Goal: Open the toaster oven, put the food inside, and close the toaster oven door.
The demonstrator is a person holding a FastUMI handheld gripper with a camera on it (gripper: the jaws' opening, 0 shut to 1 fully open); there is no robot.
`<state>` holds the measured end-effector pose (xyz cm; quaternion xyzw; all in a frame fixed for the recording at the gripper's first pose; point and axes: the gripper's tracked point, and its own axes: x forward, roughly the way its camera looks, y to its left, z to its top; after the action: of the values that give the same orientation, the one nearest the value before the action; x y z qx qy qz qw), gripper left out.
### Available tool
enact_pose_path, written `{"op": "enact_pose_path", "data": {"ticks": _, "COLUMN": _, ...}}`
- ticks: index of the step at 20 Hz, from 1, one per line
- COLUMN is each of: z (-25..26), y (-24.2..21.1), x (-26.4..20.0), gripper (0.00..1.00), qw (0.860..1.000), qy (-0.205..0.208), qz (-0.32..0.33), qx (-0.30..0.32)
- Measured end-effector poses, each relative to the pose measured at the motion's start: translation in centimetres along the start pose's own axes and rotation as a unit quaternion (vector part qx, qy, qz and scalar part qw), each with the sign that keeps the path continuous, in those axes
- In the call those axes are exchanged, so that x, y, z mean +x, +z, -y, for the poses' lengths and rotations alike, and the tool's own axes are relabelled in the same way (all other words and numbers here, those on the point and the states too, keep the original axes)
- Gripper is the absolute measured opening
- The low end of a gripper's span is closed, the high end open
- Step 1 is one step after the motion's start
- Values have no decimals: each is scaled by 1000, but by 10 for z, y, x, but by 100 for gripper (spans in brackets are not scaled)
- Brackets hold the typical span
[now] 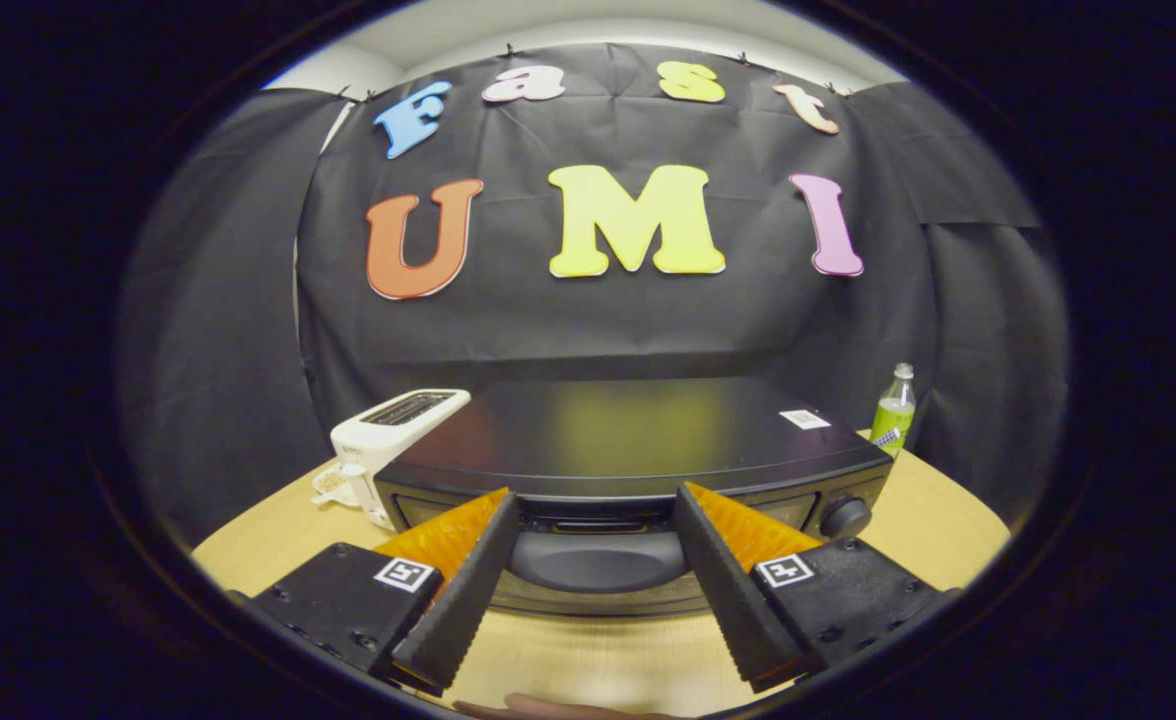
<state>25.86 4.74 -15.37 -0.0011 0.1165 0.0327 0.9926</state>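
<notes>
The gripper [596,525] is spread wide around the door handle [598,562] of the toaster oven [638,440] mid-table [948,530]. Best to close squarely on the handle, then pull down gently.

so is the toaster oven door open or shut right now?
Shut: the toaster oven door sits upright, its handle between the open gripper fingers.

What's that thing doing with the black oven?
A person is holding a grabbing tool up to the black toaster oven on the wooden table. The fingers are open, one on each side of the door handle, not pressing it yet. The door looks shut. A white toaster stands beside the oven, and a green bottle on the other side.
</notes>
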Motion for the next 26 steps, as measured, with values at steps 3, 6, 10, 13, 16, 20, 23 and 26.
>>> {"op": "enact_pose_path", "data": {"ticks": 3, "z": 0, "y": -7, "x": -10, "gripper": 100, "qw": 1000, "qy": 1, "qz": -8, "qx": 0}}
{"op": "enact_pose_path", "data": {"ticks": 6, "z": -1, "y": -19, "x": -31, "gripper": 100, "qw": 1000, "qy": 10, "qz": -20, "qx": -1}}
{"op": "enact_pose_path", "data": {"ticks": 10, "z": 0, "y": -42, "x": -58, "gripper": 100, "qw": 999, "qy": 7, "qz": -42, "qx": -10}}
{"op": "enact_pose_path", "data": {"ticks": 13, "z": 1, "y": -63, "x": -75, "gripper": 100, "qw": 998, "qy": -2, "qz": -57, "qx": -24}}
{"op": "enact_pose_path", "data": {"ticks": 16, "z": 0, "y": -82, "x": -87, "gripper": 100, "qw": 996, "qy": -11, "qz": -77, "qx": -36}}
{"op": "enact_pose_path", "data": {"ticks": 20, "z": 1, "y": -117, "x": -101, "gripper": 100, "qw": 993, "qy": -7, "qz": -107, "qx": -41}}
{"op": "enact_pose_path", "data": {"ticks": 23, "z": 2, "y": -136, "x": -105, "gripper": 100, "qw": 990, "qy": -9, "qz": -133, "qx": -49}}
{"op": "enact_pose_path", "data": {"ticks": 26, "z": 0, "y": -142, "x": -108, "gripper": 100, "qw": 988, "qy": 0, "qz": -151, "qx": -44}}
